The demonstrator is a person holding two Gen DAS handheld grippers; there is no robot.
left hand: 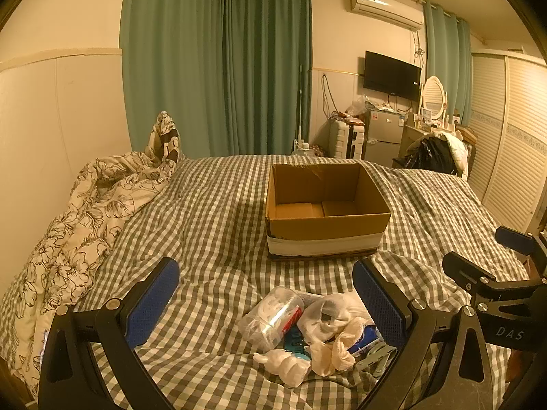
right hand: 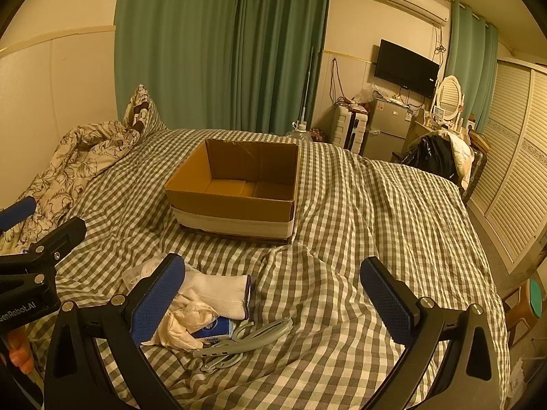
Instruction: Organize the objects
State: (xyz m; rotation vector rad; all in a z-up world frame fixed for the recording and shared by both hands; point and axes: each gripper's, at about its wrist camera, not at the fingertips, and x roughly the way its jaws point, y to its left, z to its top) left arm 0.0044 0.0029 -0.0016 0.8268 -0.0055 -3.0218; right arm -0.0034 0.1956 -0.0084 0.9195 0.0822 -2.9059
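An open, empty cardboard box (left hand: pixel 328 225) stands on the checked bed cover; it also shows in the right wrist view (right hand: pixel 236 205). A pile of small things lies near me: a clear plastic jar (left hand: pixel 270 317), white socks (left hand: pixel 290 365) (right hand: pixel 218 290), a cream cloth (right hand: pixel 186 324), a blue packet (right hand: pixel 215 331) and grey scissors (right hand: pixel 253 338). My left gripper (left hand: pixel 266 304) is open with the pile between its fingers. My right gripper (right hand: pixel 273 294) is open over the bed, just right of the pile.
A crumpled floral quilt (left hand: pixel 85 225) lies along the bed's left side by the wall. Beyond the bed are green curtains (left hand: pixel 218 68), a small fridge (left hand: pixel 383 133), a suitcase, a dressing table and louvred wardrobe doors (right hand: pixel 512 171) on the right.
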